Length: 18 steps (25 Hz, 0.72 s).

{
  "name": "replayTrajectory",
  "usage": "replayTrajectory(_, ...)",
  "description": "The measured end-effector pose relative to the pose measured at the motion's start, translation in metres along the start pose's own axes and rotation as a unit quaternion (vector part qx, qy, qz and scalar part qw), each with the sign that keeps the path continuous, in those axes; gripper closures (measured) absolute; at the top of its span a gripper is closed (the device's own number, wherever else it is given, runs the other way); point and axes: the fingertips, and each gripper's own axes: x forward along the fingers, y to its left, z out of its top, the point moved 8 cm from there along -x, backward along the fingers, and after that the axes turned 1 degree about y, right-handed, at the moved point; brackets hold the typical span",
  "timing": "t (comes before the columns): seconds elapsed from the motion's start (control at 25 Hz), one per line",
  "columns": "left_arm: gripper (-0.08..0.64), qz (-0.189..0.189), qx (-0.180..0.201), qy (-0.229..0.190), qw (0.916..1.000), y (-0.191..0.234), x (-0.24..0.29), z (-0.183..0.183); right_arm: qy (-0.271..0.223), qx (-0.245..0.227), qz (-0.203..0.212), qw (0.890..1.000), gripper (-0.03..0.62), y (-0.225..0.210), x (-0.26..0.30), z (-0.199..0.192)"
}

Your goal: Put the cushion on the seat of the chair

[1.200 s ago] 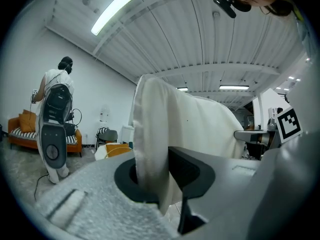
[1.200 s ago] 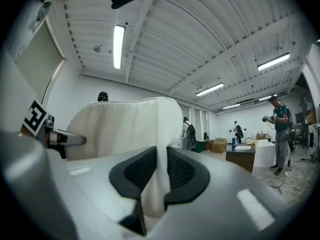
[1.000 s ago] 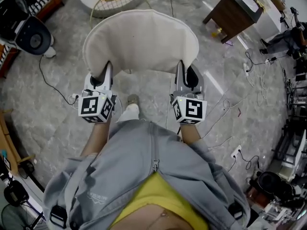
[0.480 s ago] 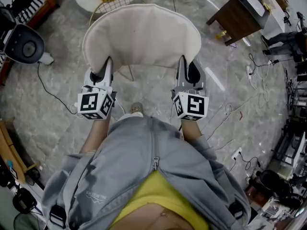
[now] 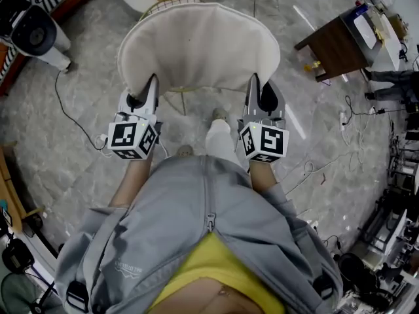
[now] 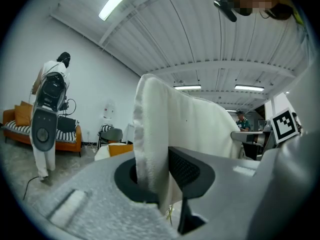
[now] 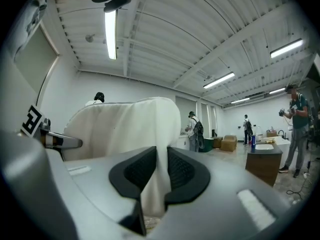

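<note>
A: Head view. The left gripper [image 5: 151, 82] and right gripper [image 5: 255, 82] each pinch a near corner of the cushion [image 5: 200, 44], which is held out just ahead of them. Risk?
B: It's a thin bite on soft fabric, so it could slip out. Uneven lowering could land it askew on the chair [image 5: 171, 2]
A: Hidden?
B: The seat is under the cushion, only wire bits show beyond and below it
A: Left gripper view?
B: Jaws narrow, clamped on the cushion [image 6: 160, 129] edge. The fabric ahead blocks the chair
A: Right gripper view?
B: Jaws nipped on a fold of the cushion [image 7: 125, 126]. No chair visible, so the seat position is easy to misjudge
</note>
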Motion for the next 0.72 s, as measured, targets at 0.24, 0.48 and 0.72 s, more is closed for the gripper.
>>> replayTrajectory(0.24, 0.499, 0.053, -0.005, -0.010, 0.9985, 0.006, 0.038, -0.001, -0.005, 0.002, 0.056, 0.998, 0.535, -0.026, 0.071, -0.006)
replayTrajectory(0.48, 0.499, 0.120, -0.020, -0.008, 0.9925, -0.004, 0.089, 0.009, 0.005, -0.004, 0.130, 0.991, 0.535, -0.067, 0.154, 0.001)
replayTrajectory(0.72, 0.499, 0.182, -0.038, -0.005, 0.9825, -0.020, 0.138, 0.013, 0.017, -0.009, 0.195, 0.981, 0.535, -0.105, 0.224, 0.005)
